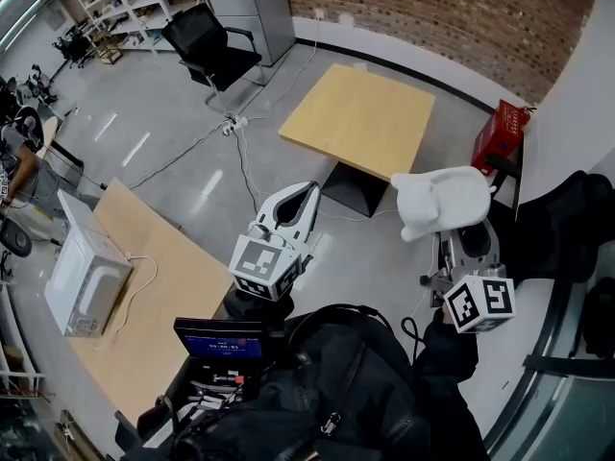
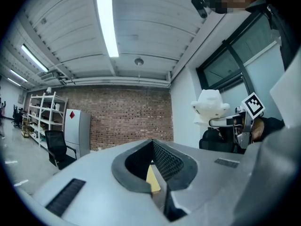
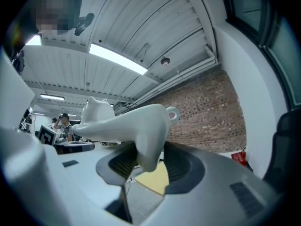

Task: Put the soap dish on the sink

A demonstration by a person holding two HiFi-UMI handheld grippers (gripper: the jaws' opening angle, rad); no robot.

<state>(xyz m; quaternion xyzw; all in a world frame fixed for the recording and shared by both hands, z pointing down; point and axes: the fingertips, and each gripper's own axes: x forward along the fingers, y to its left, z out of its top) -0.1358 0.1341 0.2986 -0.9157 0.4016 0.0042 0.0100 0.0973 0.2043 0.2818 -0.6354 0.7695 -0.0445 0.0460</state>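
Right now your right gripper (image 3: pixel 149 164) has its fingers clamped on the soap dish (image 1: pixel 444 200), a white, animal-shaped piece. The pads press on a lobe on its underside while the rest of it spreads out above the jaws. It hangs in the air over the grey floor (image 1: pixel 173 113) and rests on nothing.

Your left gripper (image 1: pixel 309 195) is beside it and clearly apart from it. Its fingers are closed tip to tip, with nothing between them. Both grippers point level, out over the floor.

Just past both sets of jaws stands a square wooden table (image 1: pixel 357 118), with its top bare. To the right of the dish, a red crate (image 1: pixel 500 134) sits near the foot of a curved white wall (image 1: pixel 577 104). A black shape (image 1: pixel 567 229) crowds in just beside your right gripper, but you cannot tell what it is.

On your left, a long wooden bench (image 1: pixel 168 286) carries a white microwave (image 1: pixel 85 277). Loose cables and a power strip (image 1: pixel 233 123) lie on the floor between the bench and the square table. Farther back there is a black office chair (image 1: pixel 213 48), white shelving (image 1: pixel 130 3) and a brick wall (image 1: pixel 452 12). Close beneath your hands lie a black bag (image 1: pixel 327 392) and a small lit screen (image 1: pixel 223 339).
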